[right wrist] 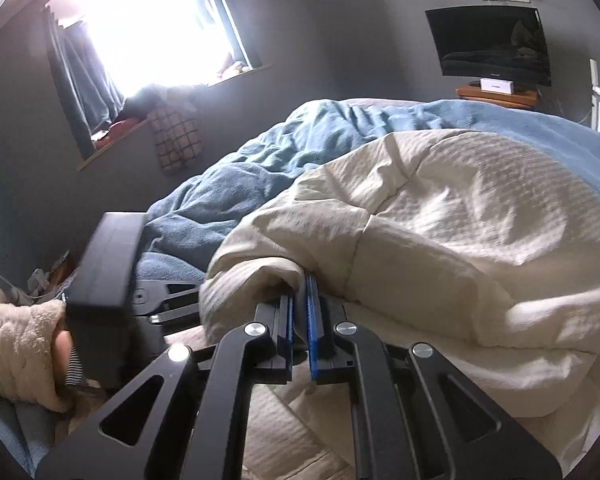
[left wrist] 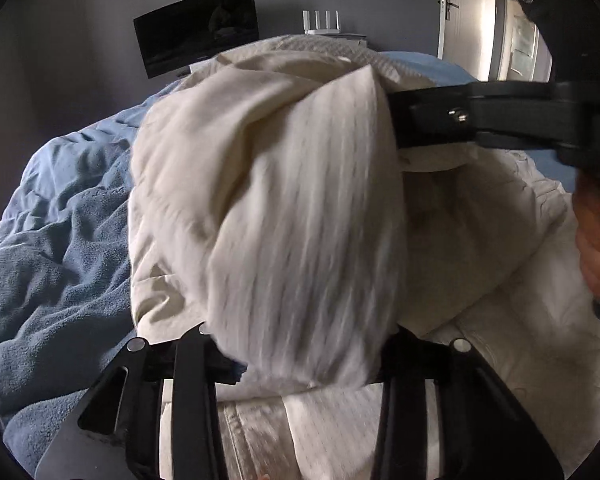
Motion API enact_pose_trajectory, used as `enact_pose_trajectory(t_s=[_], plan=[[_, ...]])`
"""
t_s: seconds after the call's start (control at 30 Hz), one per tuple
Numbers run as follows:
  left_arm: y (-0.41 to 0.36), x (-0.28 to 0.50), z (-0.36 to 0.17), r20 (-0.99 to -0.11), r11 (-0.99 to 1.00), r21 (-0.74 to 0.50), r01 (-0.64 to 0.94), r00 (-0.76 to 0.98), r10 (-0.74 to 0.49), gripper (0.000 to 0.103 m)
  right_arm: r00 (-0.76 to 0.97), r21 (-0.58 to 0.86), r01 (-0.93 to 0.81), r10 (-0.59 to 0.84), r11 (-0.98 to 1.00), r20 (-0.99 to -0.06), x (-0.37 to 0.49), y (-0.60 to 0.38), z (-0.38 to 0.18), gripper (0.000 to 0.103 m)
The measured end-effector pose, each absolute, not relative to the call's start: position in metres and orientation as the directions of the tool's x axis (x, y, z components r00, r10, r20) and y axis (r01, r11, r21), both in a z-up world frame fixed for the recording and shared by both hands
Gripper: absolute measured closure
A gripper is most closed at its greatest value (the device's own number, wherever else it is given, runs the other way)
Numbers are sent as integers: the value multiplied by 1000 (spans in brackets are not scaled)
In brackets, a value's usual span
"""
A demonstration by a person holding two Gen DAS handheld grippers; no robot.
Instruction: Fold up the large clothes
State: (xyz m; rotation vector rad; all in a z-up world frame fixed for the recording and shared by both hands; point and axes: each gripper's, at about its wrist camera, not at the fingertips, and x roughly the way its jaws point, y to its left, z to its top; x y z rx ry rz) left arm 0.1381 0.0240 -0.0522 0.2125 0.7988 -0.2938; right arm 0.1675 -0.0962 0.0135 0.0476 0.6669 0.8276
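cream garment (right wrist: 440,208) heaped on blue bedding (right wrist: 228,184), near side lifted. right hand-held gripper (right wrist: 300,304) pinches a fold; left hand-held gripper (left wrist: 296,344) buried in cloth, grip unclear. both raised, likely to carry the edge over.

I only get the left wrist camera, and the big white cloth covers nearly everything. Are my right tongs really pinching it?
Observer: Yes. The right tongs are shut on a fold of the cream garment.
Child: What colour are they inside?
Observer: Their pads are blue.
Child: Where's the light coming from?
Observer: A bright window with dark curtains, past the blue blanket.
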Motion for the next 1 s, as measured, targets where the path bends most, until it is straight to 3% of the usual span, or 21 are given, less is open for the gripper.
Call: enact_pose_trajectory(t_s=[0.17, 0.4, 0.5, 0.57, 0.63, 0.8, 1.0], plan=[[31, 120, -39, -716, 941, 45, 335, 668, -204, 65, 500, 230, -661, 647, 715, -576, 164, -91, 5, 99], [31, 84, -3, -667, 921, 16, 390, 690, -281, 58, 456, 282, -636, 645, 718, -613, 165, -105, -11, 98], [27, 76, 14, -635, 917, 24, 398, 714, -294, 54, 415, 272, -649, 630, 711, -656, 157, -103, -15, 92], [30, 75, 24, -614, 919, 24, 392, 732, -296, 53, 418, 250, -660, 623, 708, -661, 147, -108, -12, 81], [34, 84, 32, -600, 926, 15, 376, 745, -293, 52, 424, 247, -666, 629, 704, -651, 140, -118, -6, 47], [27, 120, 20, -636, 925, 19, 379, 719, -281, 53, 501, 227, -620, 602, 751, -621, 136, -156, 6, 46], [22, 144, -29, -721, 912, 97, 400, 659, -212, 53, 576, 136, -516, 461, 845, -676, 159, -182, -13, 46]])
